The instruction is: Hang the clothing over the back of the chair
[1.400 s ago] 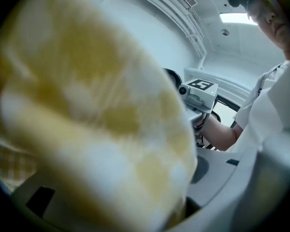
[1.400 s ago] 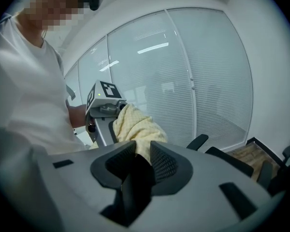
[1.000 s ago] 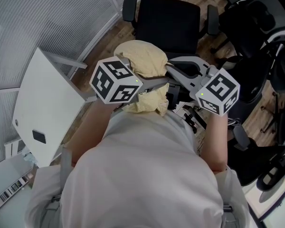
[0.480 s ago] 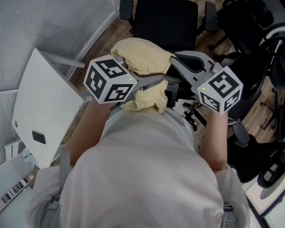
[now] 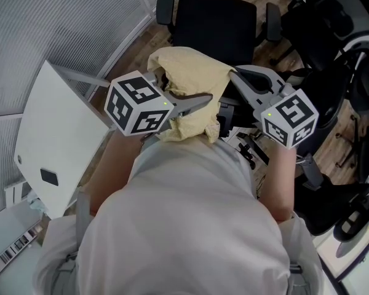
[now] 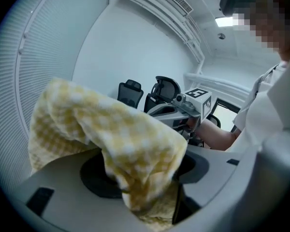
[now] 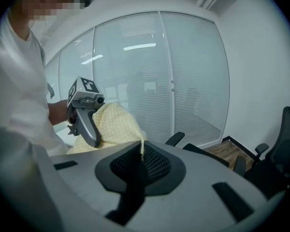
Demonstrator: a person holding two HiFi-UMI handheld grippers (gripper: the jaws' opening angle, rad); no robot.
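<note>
The yellow checked clothing (image 5: 194, 72) hangs bunched between my two grippers, in front of the person's chest. The black office chair (image 5: 215, 23) stands just beyond it, facing me. My left gripper (image 6: 135, 197) is shut on a thick fold of the clothing (image 6: 111, 129), which drapes over its jaws and hides the tips. My right gripper (image 7: 137, 161) is shut, with a thin edge of the clothing (image 7: 141, 146) caught between its pads. In the head view the left gripper (image 5: 200, 100) and the right gripper (image 5: 234, 75) meet under the cloth.
A white tabletop (image 5: 61, 140) lies at the left beside a glass wall with blinds (image 5: 49, 29). More black chairs (image 5: 332, 35) crowd the right side. The chair's armrests (image 5: 166, 5) flank its seat. Wooden floor shows around it.
The clothing has risen and spread wider over the left gripper. The left gripper's cube has shifted a little left, the right gripper's cube a little right.
</note>
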